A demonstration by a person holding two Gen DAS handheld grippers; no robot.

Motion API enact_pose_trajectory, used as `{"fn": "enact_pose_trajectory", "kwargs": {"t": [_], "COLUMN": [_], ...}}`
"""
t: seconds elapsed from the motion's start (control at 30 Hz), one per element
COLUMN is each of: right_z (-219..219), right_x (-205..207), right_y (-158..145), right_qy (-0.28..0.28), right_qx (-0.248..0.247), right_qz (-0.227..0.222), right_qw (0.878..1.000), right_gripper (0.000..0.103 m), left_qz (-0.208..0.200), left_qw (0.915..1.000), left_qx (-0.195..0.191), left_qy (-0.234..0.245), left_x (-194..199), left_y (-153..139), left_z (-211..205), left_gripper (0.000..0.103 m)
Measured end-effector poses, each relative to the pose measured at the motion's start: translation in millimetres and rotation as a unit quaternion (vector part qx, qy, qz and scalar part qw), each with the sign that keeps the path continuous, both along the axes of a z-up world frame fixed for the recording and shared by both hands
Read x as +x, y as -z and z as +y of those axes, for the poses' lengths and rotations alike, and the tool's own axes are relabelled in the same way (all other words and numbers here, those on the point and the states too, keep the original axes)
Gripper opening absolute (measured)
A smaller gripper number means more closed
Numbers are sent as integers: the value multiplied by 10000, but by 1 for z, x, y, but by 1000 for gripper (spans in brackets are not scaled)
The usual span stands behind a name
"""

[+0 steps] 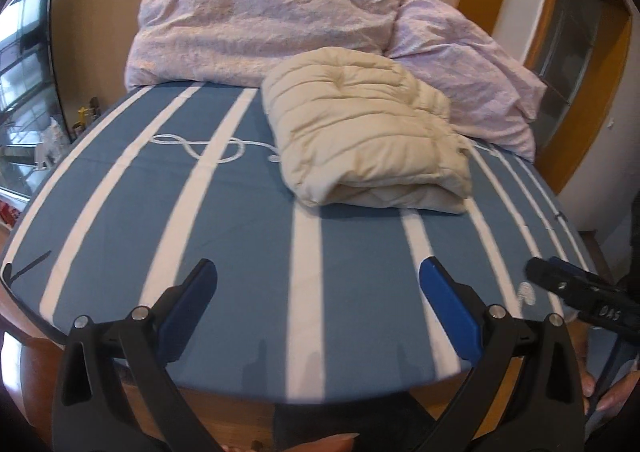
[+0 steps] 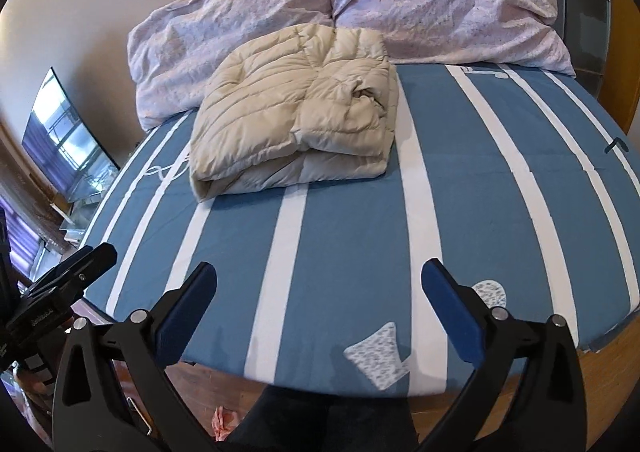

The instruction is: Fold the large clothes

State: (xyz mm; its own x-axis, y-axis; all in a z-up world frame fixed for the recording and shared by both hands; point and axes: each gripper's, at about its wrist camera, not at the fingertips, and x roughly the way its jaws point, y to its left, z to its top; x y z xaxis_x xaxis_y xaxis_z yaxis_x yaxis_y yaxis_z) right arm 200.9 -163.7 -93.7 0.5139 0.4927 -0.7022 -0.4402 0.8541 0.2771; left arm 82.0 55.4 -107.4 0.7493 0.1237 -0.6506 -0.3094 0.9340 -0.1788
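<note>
A cream quilted puffer jacket (image 1: 366, 140) lies folded into a thick bundle on the blue, white-striped bed sheet (image 1: 224, 252), toward the head of the bed; in the right wrist view the jacket (image 2: 296, 116) shows its folded edge toward me. My left gripper (image 1: 318, 280) hangs open over the foot of the bed, nothing between its blue pads, well short of the jacket. My right gripper (image 2: 320, 284) is also open and empty above the foot edge. Each gripper shows at the edge of the other's view.
Pale lilac pillows and a duvet (image 2: 360, 0) are heaped against the wall behind the jacket. A television (image 2: 60, 136) stands to the left of the bed and a wooden door frame (image 1: 592, 64) to the right. The wooden bed frame and floor lie below me.
</note>
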Motion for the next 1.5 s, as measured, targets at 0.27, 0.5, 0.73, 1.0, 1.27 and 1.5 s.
{"fn": "enact_pose_trajectory", "kwargs": {"t": [0.27,0.5,0.73,1.0,1.27,1.5], "right_z": [-4,-8,-8,-5,-3,-2], "right_x": [-8,-8,-9,-11,-12,-12], "right_y": [-10,-16,-17,-21,-23,-24], "right_qy": [126,152,103,40,24,19], "right_qx": [102,235,287,320,336,341], "right_qz": [-79,-92,-55,-87,-97,-101], "right_qw": [9998,9996,9995,9994,9994,9994], "right_gripper": [102,102,102,102,102,102], "left_qz": [-68,-88,-81,-109,-109,-132], "left_qw": [9998,9997,9998,9997,9996,9994], "left_qx": [35,32,-16,-38,-18,-13], "left_qy": [171,240,180,220,273,316], "left_x": [-5,-6,-6,-7,-5,-2], "left_y": [-11,-16,-18,-20,-24,-25], "left_z": [-16,-20,-20,-19,-23,-23], "left_gripper": [101,101,101,101,101,101]}}
